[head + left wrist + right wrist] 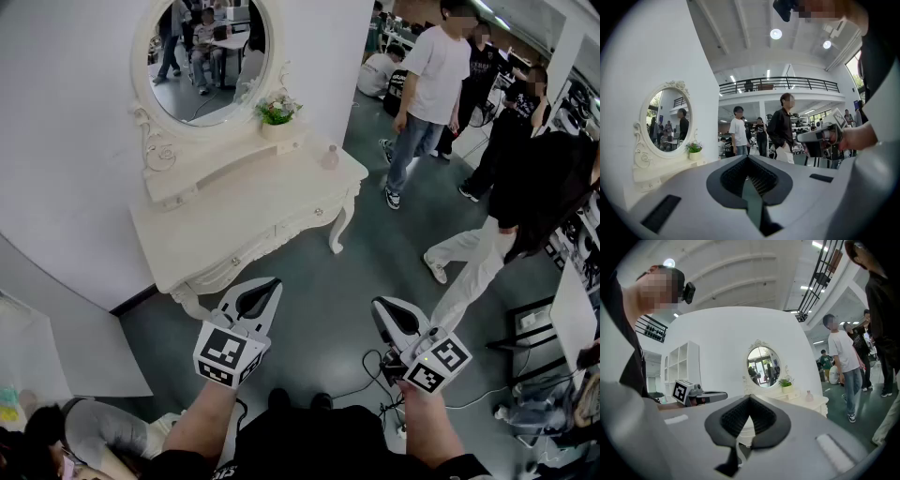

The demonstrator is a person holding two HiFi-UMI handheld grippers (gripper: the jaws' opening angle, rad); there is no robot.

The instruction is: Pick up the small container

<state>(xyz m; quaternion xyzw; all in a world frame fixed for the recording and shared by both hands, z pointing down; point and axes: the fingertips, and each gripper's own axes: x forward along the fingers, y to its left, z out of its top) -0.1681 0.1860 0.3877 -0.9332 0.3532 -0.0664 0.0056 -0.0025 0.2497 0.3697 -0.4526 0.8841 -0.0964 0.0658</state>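
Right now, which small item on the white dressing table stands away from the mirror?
The pink bottle on the open tabletop; the flower pot sits right beside the mirror.

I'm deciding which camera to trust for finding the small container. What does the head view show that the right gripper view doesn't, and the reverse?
Only the head view shows the black cables on the grey floor. Only the right gripper view shows the round ceiling lamp and the open cubbies of the white shelf unit. Both show the white dressing table with its oval mirror, the small pink bottle on it, and the left gripper.
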